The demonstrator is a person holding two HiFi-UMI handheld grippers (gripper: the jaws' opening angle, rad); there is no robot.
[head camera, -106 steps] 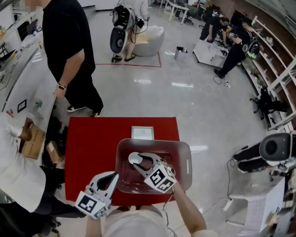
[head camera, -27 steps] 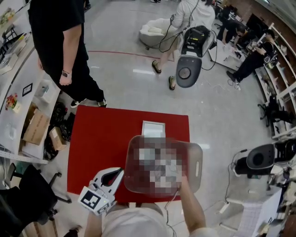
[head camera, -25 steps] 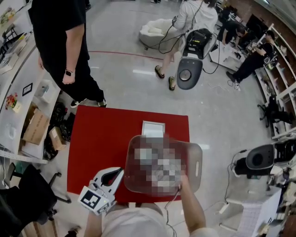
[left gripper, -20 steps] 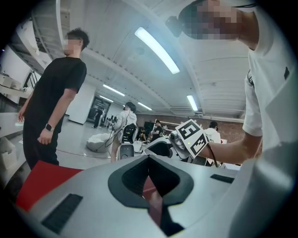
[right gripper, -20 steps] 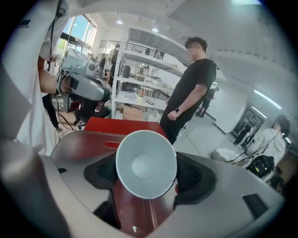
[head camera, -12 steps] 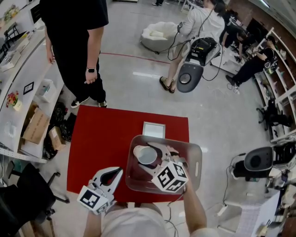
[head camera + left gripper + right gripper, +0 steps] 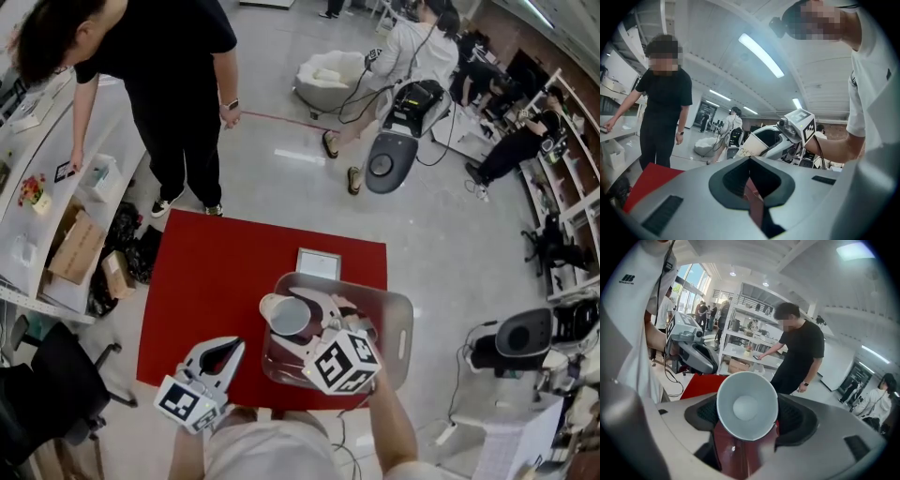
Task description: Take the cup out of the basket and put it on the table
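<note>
My right gripper is shut on a white paper cup and holds it above the left part of the clear plastic basket. The basket stands on the red table. In the right gripper view the cup lies mouth-first between the jaws of the right gripper. My left gripper hangs over the table's near edge, left of the basket, shut on nothing. The left gripper view shows its tips meeting and the cup beyond them.
A white flat card lies on the table just behind the basket. A person in black stands beyond the table's far left corner beside a white shelf. Cardboard boxes sit on the floor at the left.
The right gripper has risen with the cup, which now sits higher over the basket's left side. The left gripper has stayed put. The person in black has stepped left toward the shelf.
</note>
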